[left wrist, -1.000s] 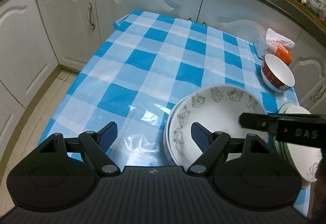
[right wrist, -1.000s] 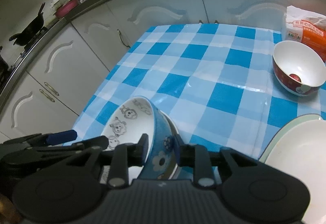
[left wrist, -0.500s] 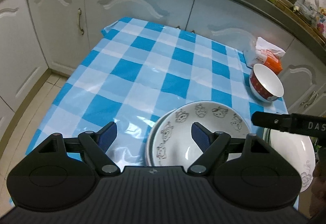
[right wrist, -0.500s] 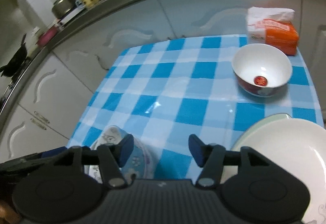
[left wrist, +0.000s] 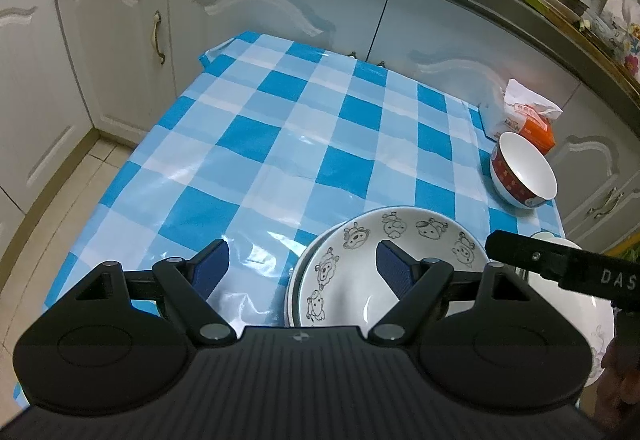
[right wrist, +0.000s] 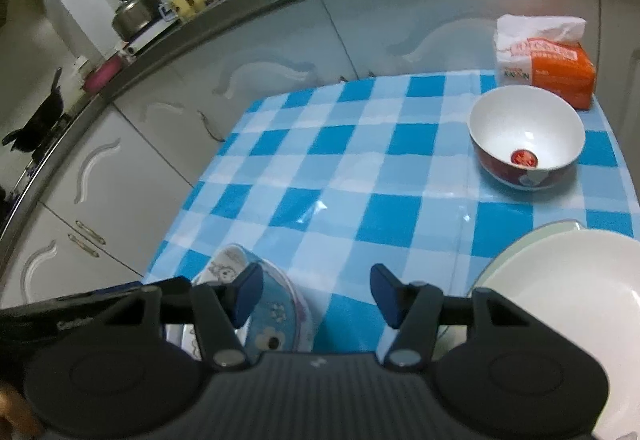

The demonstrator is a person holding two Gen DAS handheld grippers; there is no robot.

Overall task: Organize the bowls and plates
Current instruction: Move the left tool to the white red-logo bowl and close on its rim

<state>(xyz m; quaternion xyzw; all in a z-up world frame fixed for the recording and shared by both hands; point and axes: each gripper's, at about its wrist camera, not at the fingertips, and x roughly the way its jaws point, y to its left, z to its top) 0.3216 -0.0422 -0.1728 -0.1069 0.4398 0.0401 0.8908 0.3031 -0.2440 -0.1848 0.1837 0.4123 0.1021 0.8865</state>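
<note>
Left gripper (left wrist: 300, 266) stood wide open, blue pads well apart, nothing between them. It hung above the near edge of the table (left wrist: 256, 143), which wore a blue-and-white checked plastic cloth.

Cartoon bowl (left wrist: 360, 280): white inside, a ring of grey line-drawn animal figures under the rim; outside light blue with white flowers, seen from the right wrist (right wrist: 276, 324). It sat nested in a shallow white dish (left wrist: 295, 282), of which only a sliver of rim showed. Both sat at the near edge, right of centre. The left gripper's right pad (left wrist: 394, 272) overlapped the bowl's interior in view; contact could not be judged.

Right gripper (right wrist: 316, 296) was also spread wide, holding nothing, over bare cloth between the cartoon bowl and the white plate (right wrist: 568, 304).

White plate: large, plain and glossy, at the near right corner, resting on a pale green plate (right wrist: 532, 236) whose rim peeked out behind it.

Red bowl (right wrist: 526, 137): white inside with a red roundel at the bottom, red patterned outside. It stood upright along the right edge toward the far corner, just in front of a tissue pack (right wrist: 544, 59), orange and white.
</note>
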